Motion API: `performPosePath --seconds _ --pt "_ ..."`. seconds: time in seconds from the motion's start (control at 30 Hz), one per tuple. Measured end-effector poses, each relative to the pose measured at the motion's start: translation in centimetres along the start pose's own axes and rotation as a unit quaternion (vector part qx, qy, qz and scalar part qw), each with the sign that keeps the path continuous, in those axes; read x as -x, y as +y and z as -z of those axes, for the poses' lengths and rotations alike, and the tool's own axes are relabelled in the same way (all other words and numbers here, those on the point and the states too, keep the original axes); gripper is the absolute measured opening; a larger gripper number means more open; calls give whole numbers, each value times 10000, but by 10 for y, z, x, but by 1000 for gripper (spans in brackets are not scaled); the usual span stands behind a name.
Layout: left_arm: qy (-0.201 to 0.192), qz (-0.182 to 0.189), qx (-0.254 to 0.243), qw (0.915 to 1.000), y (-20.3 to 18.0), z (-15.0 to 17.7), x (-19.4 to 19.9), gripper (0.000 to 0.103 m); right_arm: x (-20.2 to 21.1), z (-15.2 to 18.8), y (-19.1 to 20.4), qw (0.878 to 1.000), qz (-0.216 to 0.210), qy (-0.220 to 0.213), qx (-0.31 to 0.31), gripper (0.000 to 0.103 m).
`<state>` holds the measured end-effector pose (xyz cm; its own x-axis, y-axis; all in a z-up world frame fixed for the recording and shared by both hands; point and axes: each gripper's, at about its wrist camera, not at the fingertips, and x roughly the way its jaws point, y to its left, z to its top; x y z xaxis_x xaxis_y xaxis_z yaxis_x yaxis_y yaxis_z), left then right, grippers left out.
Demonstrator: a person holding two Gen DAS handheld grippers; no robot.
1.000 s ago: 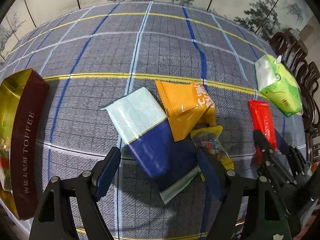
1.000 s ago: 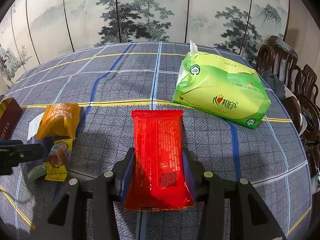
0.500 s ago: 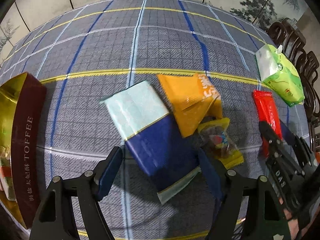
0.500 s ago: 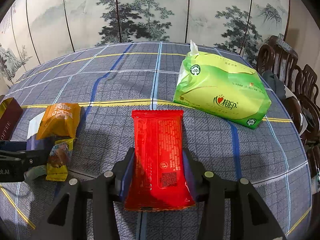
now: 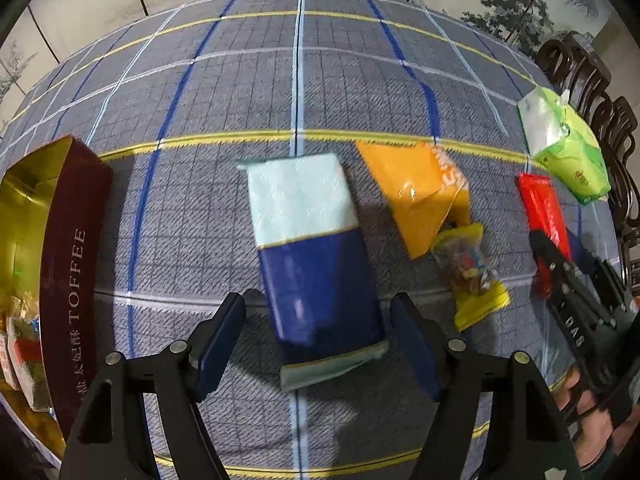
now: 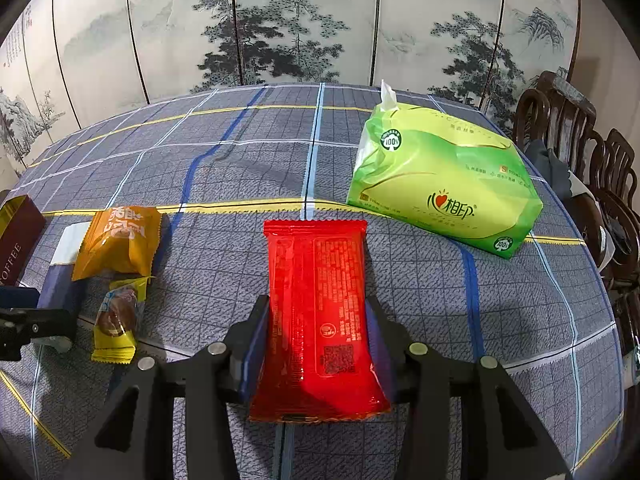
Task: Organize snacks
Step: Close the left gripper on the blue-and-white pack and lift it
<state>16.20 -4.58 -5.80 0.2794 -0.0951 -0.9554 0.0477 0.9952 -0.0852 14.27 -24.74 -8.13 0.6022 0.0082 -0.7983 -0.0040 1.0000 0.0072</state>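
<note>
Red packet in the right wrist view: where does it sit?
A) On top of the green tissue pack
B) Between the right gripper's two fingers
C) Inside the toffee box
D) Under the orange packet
B: the red packet lies lengthwise between the right gripper fingers, whose pads press its sides.

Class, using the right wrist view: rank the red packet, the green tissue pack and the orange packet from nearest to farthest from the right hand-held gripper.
1. Red packet: between the right hand-held gripper fingers.
2. Orange packet: far left.
3. Green tissue pack: beyond, right; close to the orange packet's distance.

Red packet (image 6: 320, 304), grey plaid tablecloth (image 6: 224, 168)
</note>
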Motion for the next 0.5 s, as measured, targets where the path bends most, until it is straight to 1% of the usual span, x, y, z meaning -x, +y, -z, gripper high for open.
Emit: performPosePath --seconds 0.07,0.17,0.27,0.37,0.5 --pt "-33 41 93 9999 0 -3 -1 71 0 0 0 10000 -2 0 -1 48" --pt "-28 -6 153 9999 0 -6 -5 70 0 0 0 10000 -2 0 -1 48" --pt "-103 -90 104 9999 0 -7 -5 60 0 0 0 10000 -2 0 -2 48" --pt "-127 -85 81 9998 0 -11 -6 57 0 0 0 10000 -2 -1 -2 48" --pt "-166 -141 -27 9998 0 -13 -6 48 0 0 0 10000 -3 0 -1 48"
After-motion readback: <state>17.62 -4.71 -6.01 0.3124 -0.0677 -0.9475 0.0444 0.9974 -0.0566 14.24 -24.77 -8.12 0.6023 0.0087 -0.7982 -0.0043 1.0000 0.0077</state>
